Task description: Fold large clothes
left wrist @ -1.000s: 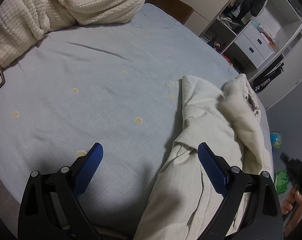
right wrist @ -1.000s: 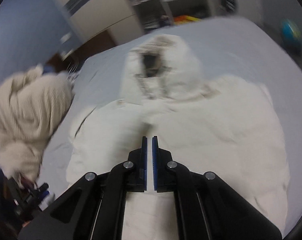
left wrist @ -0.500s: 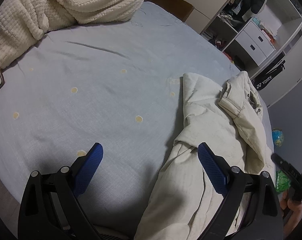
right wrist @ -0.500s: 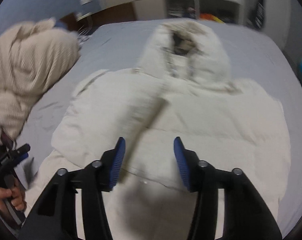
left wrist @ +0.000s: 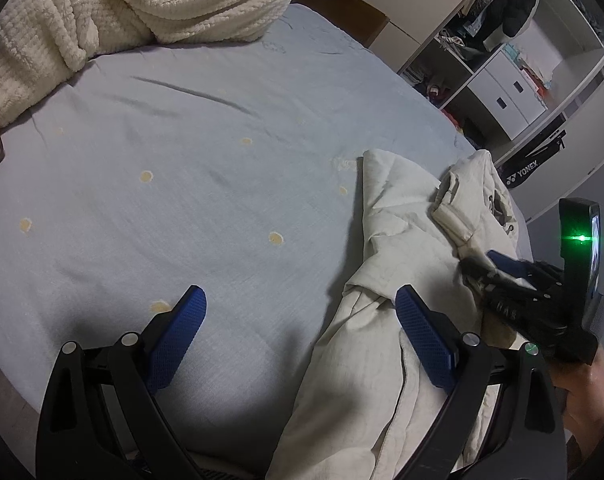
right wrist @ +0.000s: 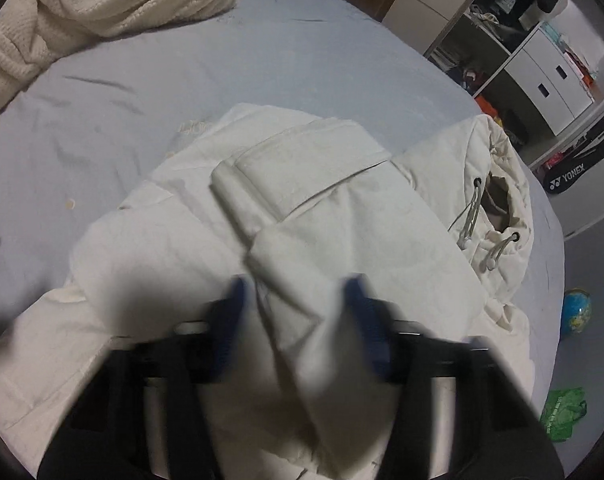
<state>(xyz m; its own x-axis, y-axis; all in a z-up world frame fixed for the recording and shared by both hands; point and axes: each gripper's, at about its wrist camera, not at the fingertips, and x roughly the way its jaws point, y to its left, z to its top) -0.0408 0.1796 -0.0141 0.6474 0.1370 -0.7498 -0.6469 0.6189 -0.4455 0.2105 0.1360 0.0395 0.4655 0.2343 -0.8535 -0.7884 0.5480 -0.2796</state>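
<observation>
one white coat, two claws over it.

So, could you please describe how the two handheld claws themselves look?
Both match: the left claw has a black plastic frame with silver screws and blue textured pads. The right claw carries a black upright module with a green light; its own view is blurred.

A wide bed covered in a pale blue sheet dotted with small yellow spots carries 2 textiles. A cream waffle-knit blanket is bunched at its far end, and a white padded hooded jacket lies near the right edge.
</observation>
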